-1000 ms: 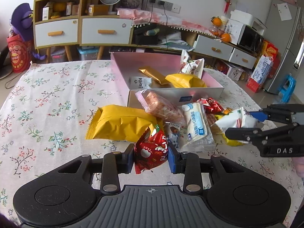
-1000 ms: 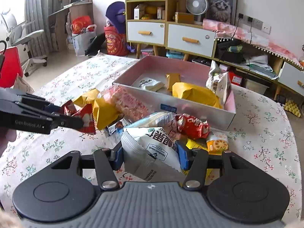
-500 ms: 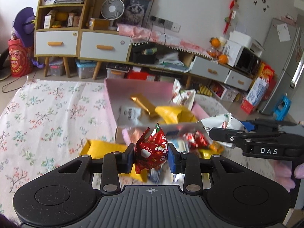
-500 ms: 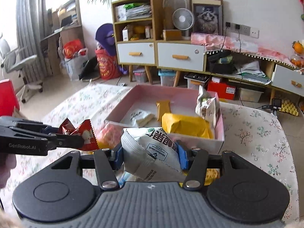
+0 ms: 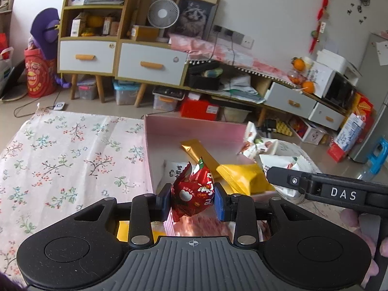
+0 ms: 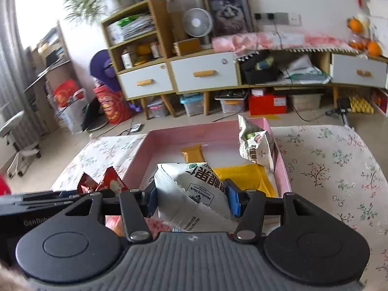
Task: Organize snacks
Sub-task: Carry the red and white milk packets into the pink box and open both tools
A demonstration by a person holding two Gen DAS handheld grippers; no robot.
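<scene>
My left gripper is shut on a red snack packet and holds it above the near edge of the pink box. My right gripper is shut on a white snack bag and holds it over the same pink box. Inside the box lie a gold bar packet, a yellow packet, a small white packet and a white bag leaning on the right wall. The right gripper shows in the left wrist view, and the red packet in the right wrist view.
The box stands on a table with a floral cloth. A yellow packet and a pink packet lie below my left gripper. Shelves and drawers stand beyond the table, with boxes on the floor.
Both grippers have risen from the snack pile and moved forward to the pink box, each carrying its packet. The loose pile has dropped out of sight below.
</scene>
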